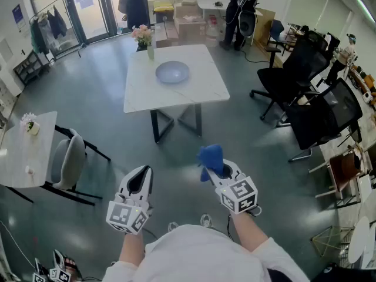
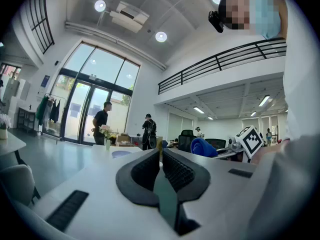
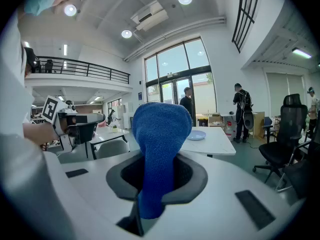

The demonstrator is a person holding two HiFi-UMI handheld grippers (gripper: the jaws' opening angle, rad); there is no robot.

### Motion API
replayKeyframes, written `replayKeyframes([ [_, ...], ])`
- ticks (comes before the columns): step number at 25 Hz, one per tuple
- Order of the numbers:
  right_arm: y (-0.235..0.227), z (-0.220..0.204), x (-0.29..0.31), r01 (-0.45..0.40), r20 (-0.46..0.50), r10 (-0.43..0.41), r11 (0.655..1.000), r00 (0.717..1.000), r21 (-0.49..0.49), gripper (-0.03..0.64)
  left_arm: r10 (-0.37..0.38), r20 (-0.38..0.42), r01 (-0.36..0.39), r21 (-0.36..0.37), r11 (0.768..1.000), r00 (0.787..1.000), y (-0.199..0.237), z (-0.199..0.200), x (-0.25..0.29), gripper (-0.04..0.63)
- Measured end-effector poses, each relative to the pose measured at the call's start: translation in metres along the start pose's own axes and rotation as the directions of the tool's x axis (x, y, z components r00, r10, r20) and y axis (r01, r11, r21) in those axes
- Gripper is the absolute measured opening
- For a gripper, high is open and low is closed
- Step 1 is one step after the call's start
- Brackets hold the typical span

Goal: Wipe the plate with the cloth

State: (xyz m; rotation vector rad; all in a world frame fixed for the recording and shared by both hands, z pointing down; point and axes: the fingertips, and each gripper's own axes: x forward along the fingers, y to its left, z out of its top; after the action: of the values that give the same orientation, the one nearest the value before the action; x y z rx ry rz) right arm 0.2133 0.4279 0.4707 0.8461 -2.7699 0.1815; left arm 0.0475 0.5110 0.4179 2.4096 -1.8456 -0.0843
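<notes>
— What's in your claws?
— Nearest me, my left gripper (image 1: 138,180) is pressed shut with nothing in it. I judge it's spare for now, carried at my side so it's out of the way. My right gripper (image 1: 220,170) is clamped on the blue cloth (image 1: 210,156). It's pinched low down, so a fat rounded wad stands clear of the jaws to do the rubbing.
— Which way does that cloth run?
— Its long axis follows the jaws: tail down in the slot, bulging end out front, aimed ahead toward the table (image 1: 200,93).
— And the plate?
— The plate (image 1: 172,72) is well apart from me, across open floor. It lies flat and mouth-up on the white table, toward the far left part, near the vase of flowers (image 1: 143,39). Nothing touches it. I reckon wiping hasn't begun, and I must walk up first.
— Anything beyond?
— A person (image 1: 134,3) by the glass doors (image 1: 88,2), and another person (image 1: 239,10) right of the boxes (image 1: 189,17).
</notes>
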Motion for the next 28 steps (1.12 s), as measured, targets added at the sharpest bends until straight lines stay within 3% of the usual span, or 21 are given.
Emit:
replayKeyframes([
  [19,-0.093,-0.023,-0.016,-0.125,-0.002,0.125,0.99,0.992,0.066,0.084,0.125,-0.026,-0.126,-0.03,0.992,0.992,-0.053,-0.036,0.079,0.046],
  [28,-0.12,-0.039,-0.008,-0.143,-0.017,0.146,0.983,0.989,0.118,0.084,0.129,-0.079,-0.133,-0.052,0.99,0.988,-0.058,-0.06,0.104,0.046],
])
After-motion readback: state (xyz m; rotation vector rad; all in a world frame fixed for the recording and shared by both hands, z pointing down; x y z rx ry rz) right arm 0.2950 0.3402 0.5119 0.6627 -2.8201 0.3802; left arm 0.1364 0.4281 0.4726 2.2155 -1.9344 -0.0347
